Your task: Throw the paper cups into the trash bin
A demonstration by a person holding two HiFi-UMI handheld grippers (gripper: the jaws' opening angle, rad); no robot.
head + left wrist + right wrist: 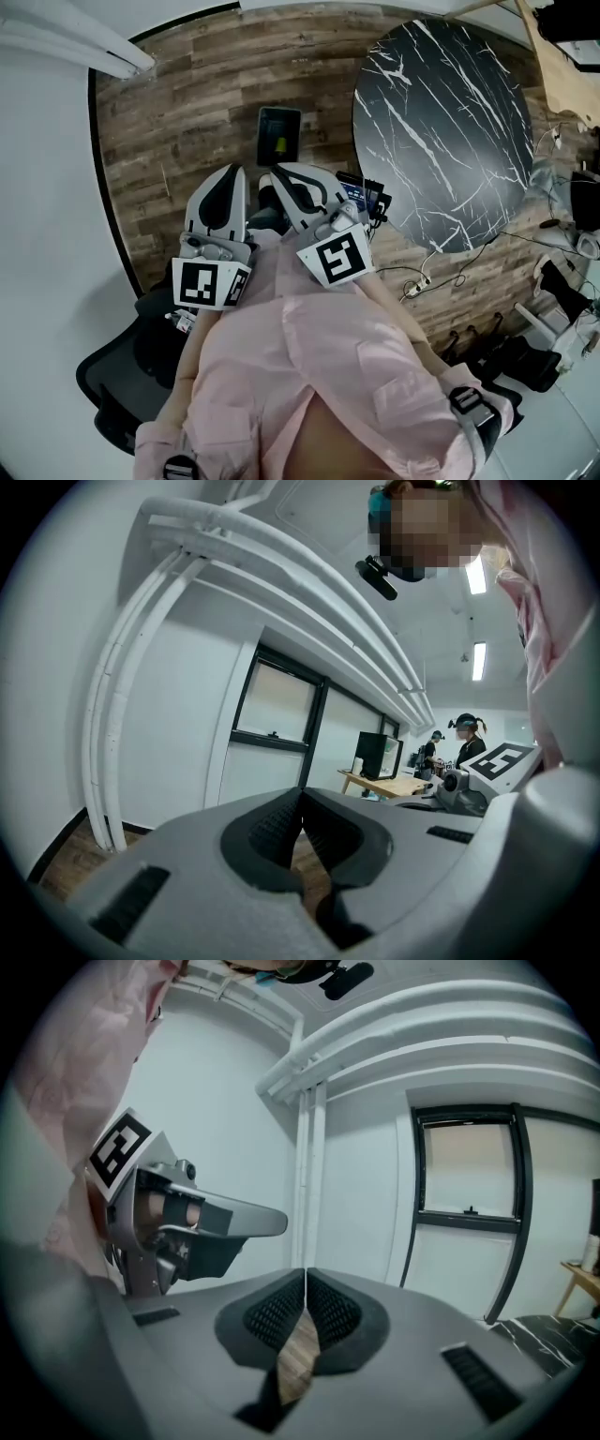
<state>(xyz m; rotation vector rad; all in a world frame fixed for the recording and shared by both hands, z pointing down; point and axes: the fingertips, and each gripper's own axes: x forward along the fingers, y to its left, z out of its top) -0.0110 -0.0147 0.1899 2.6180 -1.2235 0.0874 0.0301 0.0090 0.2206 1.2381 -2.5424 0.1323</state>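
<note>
A small dark trash bin (278,136) stands on the wooden floor, seen from above, with something yellow inside it. No paper cup shows in any view. My left gripper (233,172) and right gripper (273,174) are held side by side close to the pink-shirted chest, pointing toward the bin. In the left gripper view the left gripper (302,794) has its jaws together with nothing between them. In the right gripper view the right gripper (306,1271) is shut as well and holds nothing. The left gripper (178,1222) shows at that view's left.
A round black marble table (441,131) stands right of the bin, its top bare. A black office chair (122,370) sits at the lower left. Cables (422,277) and shoes lie on the floor at the right. A white wall runs along the left.
</note>
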